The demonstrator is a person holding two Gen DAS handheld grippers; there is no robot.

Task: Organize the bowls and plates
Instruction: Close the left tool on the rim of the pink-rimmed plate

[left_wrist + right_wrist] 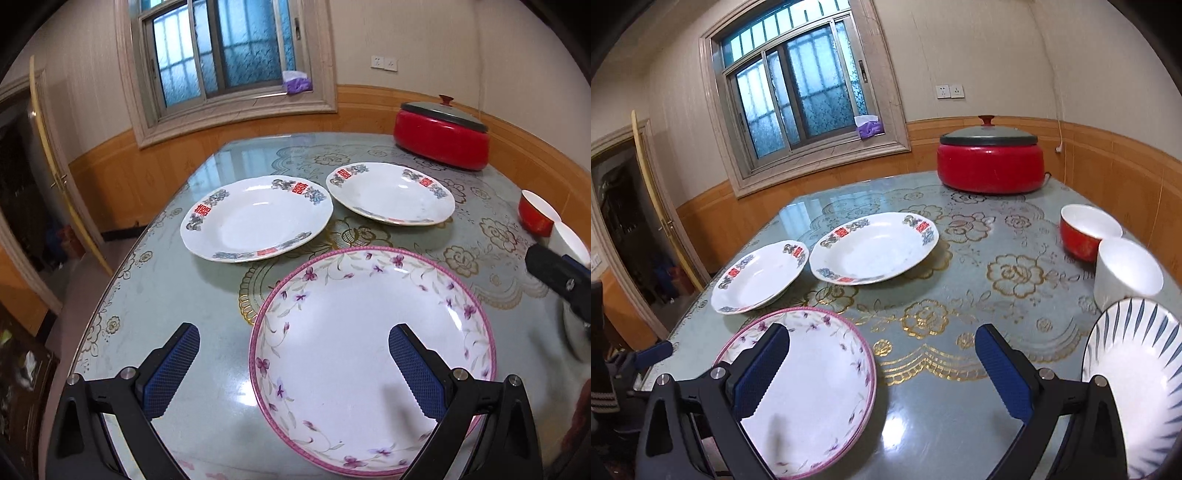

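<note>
A pink-rimmed floral plate (369, 354) lies on the table near me; it also shows in the right wrist view (812, 391). Two white plates with red characters lie beyond it: one on the left (255, 219) (757, 277) and one on the right (391, 194) (875, 247). A red bowl (1086, 234) (535, 214), a white bowl (1126, 271) and a blue-striped bowl (1137, 376) stand at the right. My left gripper (293, 345) is open over the floral plate's left rim. My right gripper (881, 349) is open and empty, between the floral plate and the striped bowl.
A red pot with a grey lid (991, 162) (441, 134) stands at the table's far right. The table has a glossy floral cover (960, 295) and its left edge (107, 295) drops toward a doorway. A window is behind.
</note>
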